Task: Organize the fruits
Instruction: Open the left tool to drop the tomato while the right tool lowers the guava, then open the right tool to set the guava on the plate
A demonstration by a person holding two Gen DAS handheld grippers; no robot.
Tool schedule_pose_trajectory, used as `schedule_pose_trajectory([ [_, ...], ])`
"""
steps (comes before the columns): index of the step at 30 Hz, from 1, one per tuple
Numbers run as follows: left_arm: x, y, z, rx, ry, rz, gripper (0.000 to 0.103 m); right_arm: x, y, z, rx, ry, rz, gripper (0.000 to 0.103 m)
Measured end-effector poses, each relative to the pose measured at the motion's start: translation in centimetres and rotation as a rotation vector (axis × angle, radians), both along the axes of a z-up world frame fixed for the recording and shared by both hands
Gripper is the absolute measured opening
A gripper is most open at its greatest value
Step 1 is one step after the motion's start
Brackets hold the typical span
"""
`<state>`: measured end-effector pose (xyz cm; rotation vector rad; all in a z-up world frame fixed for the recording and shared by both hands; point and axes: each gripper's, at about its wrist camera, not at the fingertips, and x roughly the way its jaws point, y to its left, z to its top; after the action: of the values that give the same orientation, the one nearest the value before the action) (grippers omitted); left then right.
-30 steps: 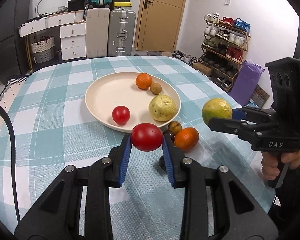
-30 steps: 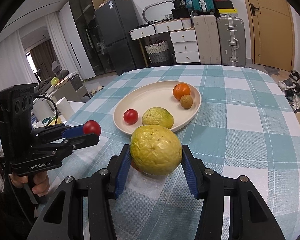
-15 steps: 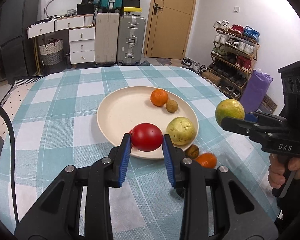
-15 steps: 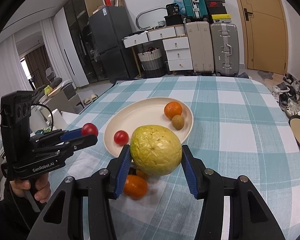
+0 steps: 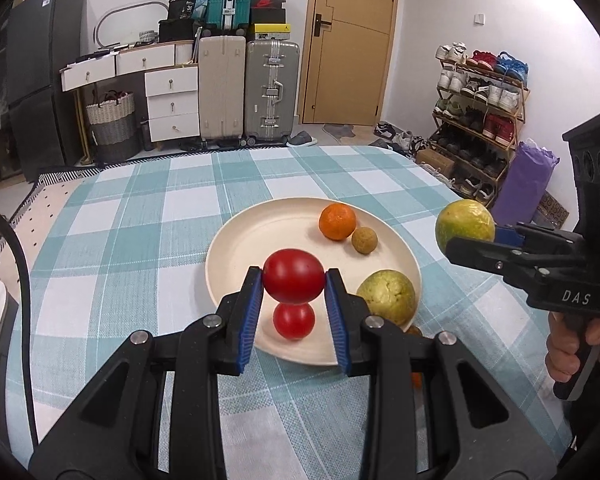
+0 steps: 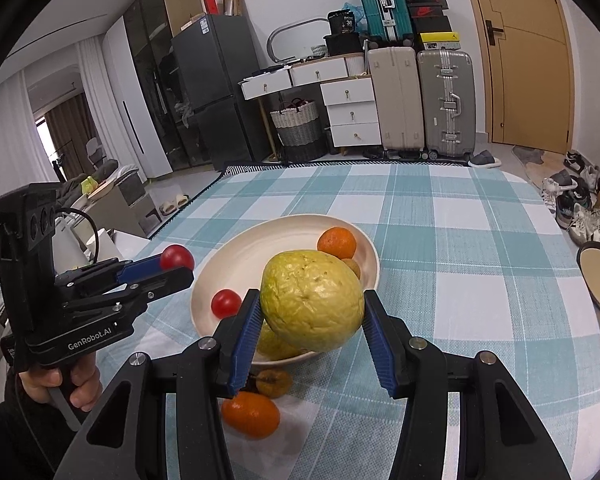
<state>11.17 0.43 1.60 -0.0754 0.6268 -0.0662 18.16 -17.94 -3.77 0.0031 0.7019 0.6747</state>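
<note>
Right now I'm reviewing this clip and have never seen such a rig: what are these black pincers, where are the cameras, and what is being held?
No robot here: a person holds a trigger-operated two-finger gripper in each hand, and each carries a fisheye camera looking along its fingers. The left gripper clamps a red tomato; the right gripper clamps a yellow-green guava. Each view also shows the other gripper from the side. On the checked tablecloth a cream plate holds a mandarin, a small brown fruit, a tomato and a guava.

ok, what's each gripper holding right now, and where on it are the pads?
Left gripper clamps a red tomato across its two opposite sides. Right gripper clamps a yellow-green guava the same way, pads on its flanks. Both fruits are above the plate.
</note>
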Motion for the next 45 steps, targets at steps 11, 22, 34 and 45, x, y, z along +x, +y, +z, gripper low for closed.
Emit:
schedule_pose_trajectory([
  [11,1.4,0.9,-0.5,0.000,0.011,0.016,0.029,1.9,0.6,-1.2,-0.009,0.036,-0.012,0.051],
  [22,0.4,3.7,-0.7,-0.073,0.000,0.048,0.029,2.7,1.1,-2.3,-0.030,0.059,-0.013,0.051],
  [34,0.7,3.4,-1.7,-0.075,0.029,0.048,0.029,3.9,1.7,-3.3,-0.044,0.094,-0.023,0.051],
  [45,0.1,2.1,-2.0,-0.045,0.036,0.033,0.058,3.1,0.9,-2.1,-0.043,0.053,-0.059,0.061],
])
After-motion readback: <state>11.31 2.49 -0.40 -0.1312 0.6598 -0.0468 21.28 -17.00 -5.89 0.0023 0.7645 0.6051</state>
